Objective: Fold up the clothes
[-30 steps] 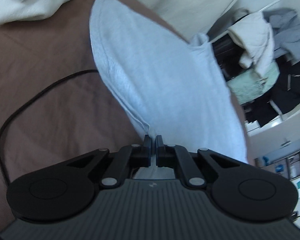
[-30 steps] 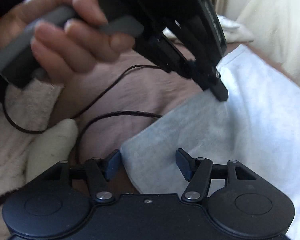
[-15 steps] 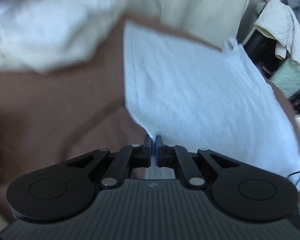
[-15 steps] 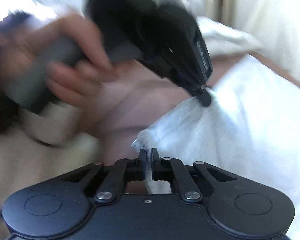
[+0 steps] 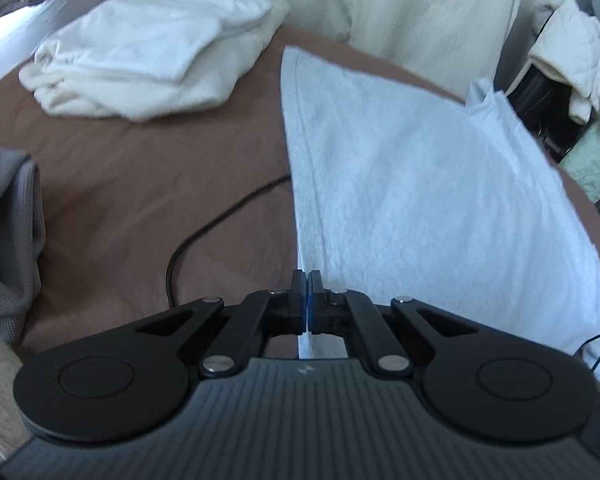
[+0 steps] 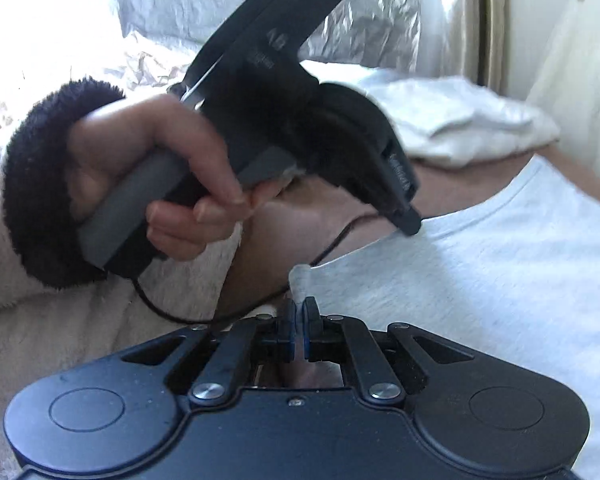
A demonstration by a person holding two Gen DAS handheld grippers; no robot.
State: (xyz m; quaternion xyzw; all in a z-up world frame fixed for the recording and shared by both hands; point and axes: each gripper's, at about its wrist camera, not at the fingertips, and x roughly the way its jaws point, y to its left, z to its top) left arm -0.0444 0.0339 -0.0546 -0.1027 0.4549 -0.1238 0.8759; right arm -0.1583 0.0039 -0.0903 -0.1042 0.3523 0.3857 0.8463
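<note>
A pale blue T-shirt (image 5: 420, 200) lies spread over the brown bed cover (image 5: 140, 184). My left gripper (image 5: 307, 280) is shut on the shirt's near edge, with cloth pinched between its jaws. The right wrist view shows the same shirt (image 6: 480, 272) with its neckline towards the left. My right gripper (image 6: 299, 308) is shut on a bunched corner of that shirt, and a tuft of cloth sticks up above the jaws. The left gripper (image 6: 410, 224), held by a hand (image 6: 172, 184) in a dark fuzzy cuff, touches the shirt near the collar.
A stack of folded white towels (image 5: 148, 64) sits at the back left. Grey cloth (image 5: 8, 232) lies at the left edge. A black cable (image 5: 220, 220) runs across the bed cover. Cream pillows (image 5: 380, 0) stand behind, and piled clothes (image 5: 572, 60) hang at the right.
My right gripper went from open around the shirt's corner to shut on it. Both grippers have lifted and swung, so the left view has turned towards the folded towels.
</note>
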